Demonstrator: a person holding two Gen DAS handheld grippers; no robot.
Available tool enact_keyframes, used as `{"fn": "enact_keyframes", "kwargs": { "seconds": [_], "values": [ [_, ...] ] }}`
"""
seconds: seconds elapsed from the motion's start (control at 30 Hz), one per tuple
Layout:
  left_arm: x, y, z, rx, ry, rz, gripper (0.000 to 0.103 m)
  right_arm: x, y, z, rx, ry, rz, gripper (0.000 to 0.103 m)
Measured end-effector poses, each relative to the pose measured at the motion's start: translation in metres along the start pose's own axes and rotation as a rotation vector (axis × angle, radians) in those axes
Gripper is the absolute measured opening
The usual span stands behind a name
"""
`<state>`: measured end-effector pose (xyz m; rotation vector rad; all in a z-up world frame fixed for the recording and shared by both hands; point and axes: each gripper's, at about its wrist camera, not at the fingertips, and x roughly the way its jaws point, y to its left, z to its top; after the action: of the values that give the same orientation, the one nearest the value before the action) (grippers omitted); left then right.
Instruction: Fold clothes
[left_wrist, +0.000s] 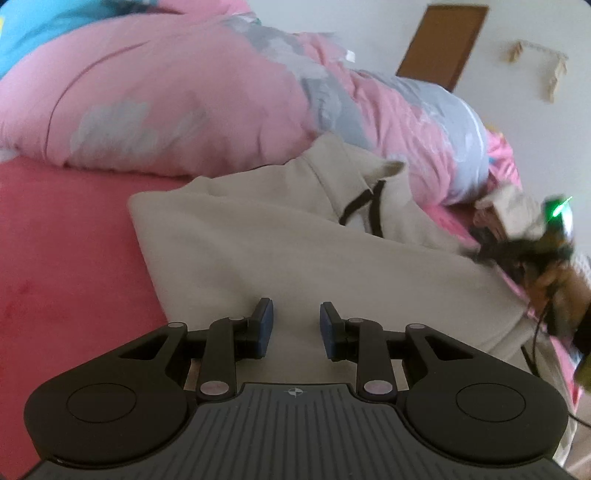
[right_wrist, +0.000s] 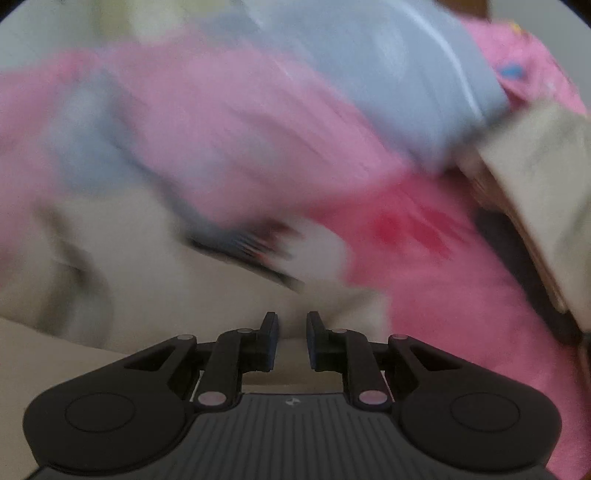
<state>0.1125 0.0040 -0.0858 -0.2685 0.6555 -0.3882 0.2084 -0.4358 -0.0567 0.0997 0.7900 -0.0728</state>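
- The left gripper (left_wrist: 296, 328), black with blue-padded fingertips, hangs low over the near part of the cream-coloured fleece hoodie (left_wrist: 266, 251); its jaws stand apart with nothing between them, only cloth lying below.
- The hoodie lies spread on the flat coral-red bed sheet (left_wrist: 66, 240). Its long axis runs from the hem area under the left gripper away and rightward to the hood (left_wrist: 343, 166), so the garment lies straight ahead of this gripper.
- The fabric looks soft, thick and matte, with rounded folds; a dark drawstring (left_wrist: 364, 208) loops below the hood opening.
- The right gripper (right_wrist: 291, 341), jaws slightly parted and empty, shows over the cream cloth in a heavily blurred view. In the left wrist view it sits at the hoodie's far right edge, beside a cream sleeve end (left_wrist: 513, 210) that seems raised; whether anything holds it I cannot tell.
- I judge the right hand nearer the sleeve, the left nearer the hem.
- Farthest back, a puffy pink-and-grey quilt (left_wrist: 207, 96) heaps against the hood.
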Motion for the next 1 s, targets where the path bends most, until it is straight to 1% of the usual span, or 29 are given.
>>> {"fn": "enact_keyframes", "kwargs": {
  "seconds": [0.03,0.17,0.2,0.3,0.33,0.43,0.47,0.5,0.63,0.7,0.77,0.83,0.97,1.0],
  "values": [
    [0.002,-0.001,-0.001,0.003,-0.008,0.001,0.027,0.016,-0.007,-0.004,0.024,0.036,-0.041,0.011],
    [0.002,0.000,-0.003,0.007,-0.022,0.003,0.028,-0.011,0.011,-0.004,-0.044,-0.046,-0.043,0.013],
    [0.001,0.000,-0.003,0.006,-0.024,0.002,0.028,-0.022,0.023,-0.001,-0.085,-0.078,-0.032,0.013],
    [0.003,0.001,-0.004,0.001,-0.031,0.000,0.028,-0.022,0.050,0.008,-0.129,-0.058,0.060,0.013],
    [0.004,0.001,-0.003,0.001,-0.033,-0.001,0.028,-0.014,0.057,0.011,-0.135,-0.036,0.063,0.013],
    [0.004,0.003,-0.004,-0.005,-0.037,-0.007,0.028,0.038,0.064,0.019,-0.122,0.065,-0.028,0.013],
    [0.004,0.004,-0.005,-0.009,-0.040,-0.011,0.028,0.051,0.059,0.021,-0.093,0.052,-0.075,0.012],
    [0.004,0.005,-0.005,-0.013,-0.043,-0.015,0.028,0.053,0.053,0.025,-0.032,0.041,-0.067,0.012],
    [0.004,0.007,-0.006,-0.023,-0.053,-0.024,0.029,0.015,0.062,0.026,0.000,-0.008,0.029,0.014],
    [0.005,0.006,-0.007,-0.022,-0.055,-0.021,0.029,-0.014,0.086,0.020,-0.085,-0.022,0.101,0.015],
    [0.004,0.006,-0.007,-0.021,-0.057,-0.018,0.029,-0.034,0.111,0.019,-0.150,-0.008,0.200,0.015],
    [0.004,0.005,-0.007,-0.017,-0.056,-0.013,0.029,-0.037,0.138,0.021,-0.194,0.018,0.298,0.015],
    [0.005,0.004,-0.006,-0.009,-0.055,-0.005,0.030,0.023,0.181,0.024,-0.199,0.149,0.358,0.015],
    [0.005,0.003,-0.006,-0.008,-0.053,-0.002,0.030,0.040,0.185,0.022,-0.177,0.169,0.343,0.015]
  ]
}}
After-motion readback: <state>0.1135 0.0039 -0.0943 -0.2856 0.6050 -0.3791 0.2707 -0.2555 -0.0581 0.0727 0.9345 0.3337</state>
